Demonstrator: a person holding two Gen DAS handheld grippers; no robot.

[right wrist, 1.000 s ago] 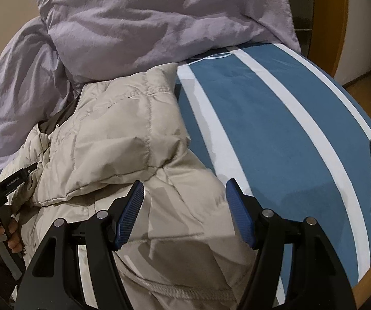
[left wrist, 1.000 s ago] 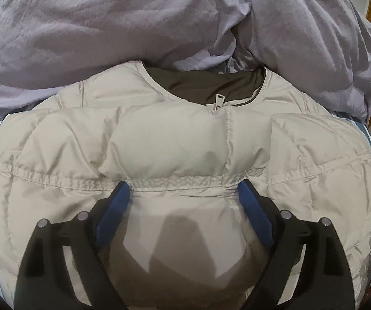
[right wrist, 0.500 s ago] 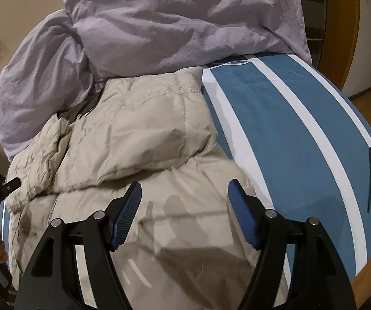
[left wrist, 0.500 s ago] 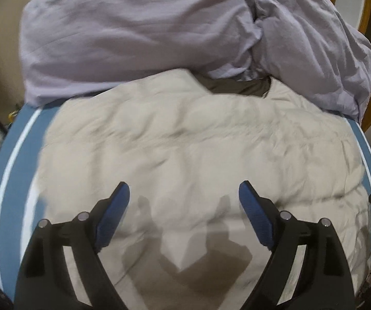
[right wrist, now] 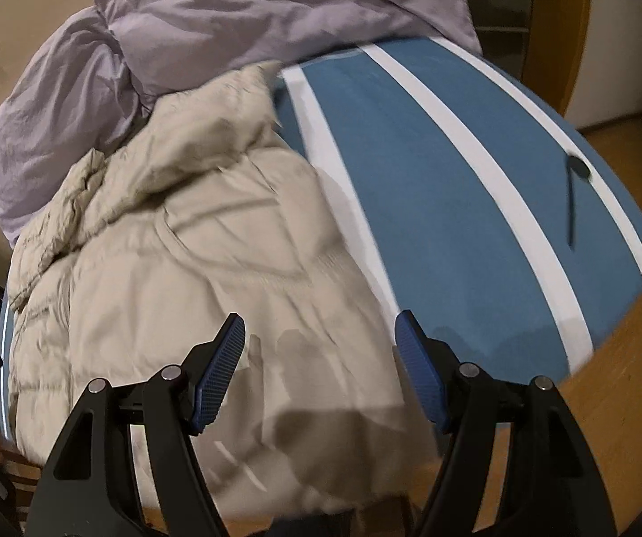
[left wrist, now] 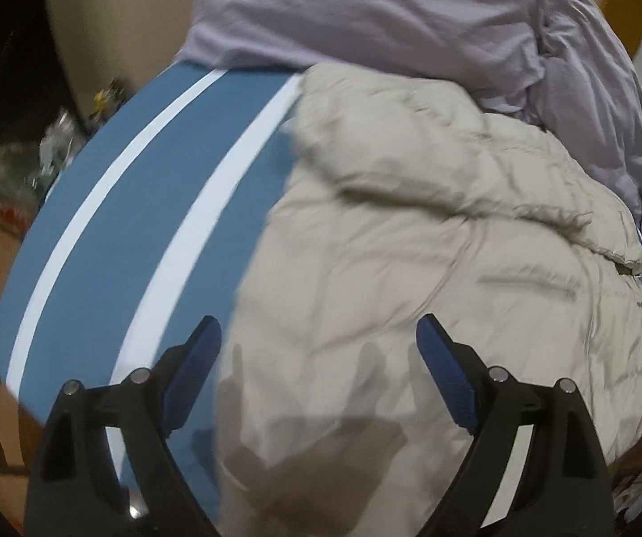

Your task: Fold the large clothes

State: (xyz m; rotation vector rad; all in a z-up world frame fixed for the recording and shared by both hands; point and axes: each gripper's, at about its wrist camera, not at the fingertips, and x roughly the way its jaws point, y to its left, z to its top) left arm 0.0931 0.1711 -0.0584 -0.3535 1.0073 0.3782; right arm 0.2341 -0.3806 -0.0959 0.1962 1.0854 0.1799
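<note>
A beige quilted puffer jacket [left wrist: 432, 268] lies folded over on a blue bed sheet with white stripes [left wrist: 150, 223]. It also shows in the right wrist view [right wrist: 195, 259], filling the left and middle. My left gripper [left wrist: 318, 349] is open and empty, raised above the jacket's near left edge. My right gripper [right wrist: 320, 344] is open and empty, raised above the jacket's near right edge. Neither gripper touches the jacket.
A crumpled lilac duvet and pillow [right wrist: 240, 13] lie at the head of the bed, touching the jacket's far end. A thin dark object [right wrist: 573, 192] lies on the sheet at the right. Wooden floor [right wrist: 625, 380] shows beyond the bed's edge.
Both grippers have pulled back and up from the jacket. The left view has swung left, showing more striped sheet. The collar and zipper are no longer visible.
</note>
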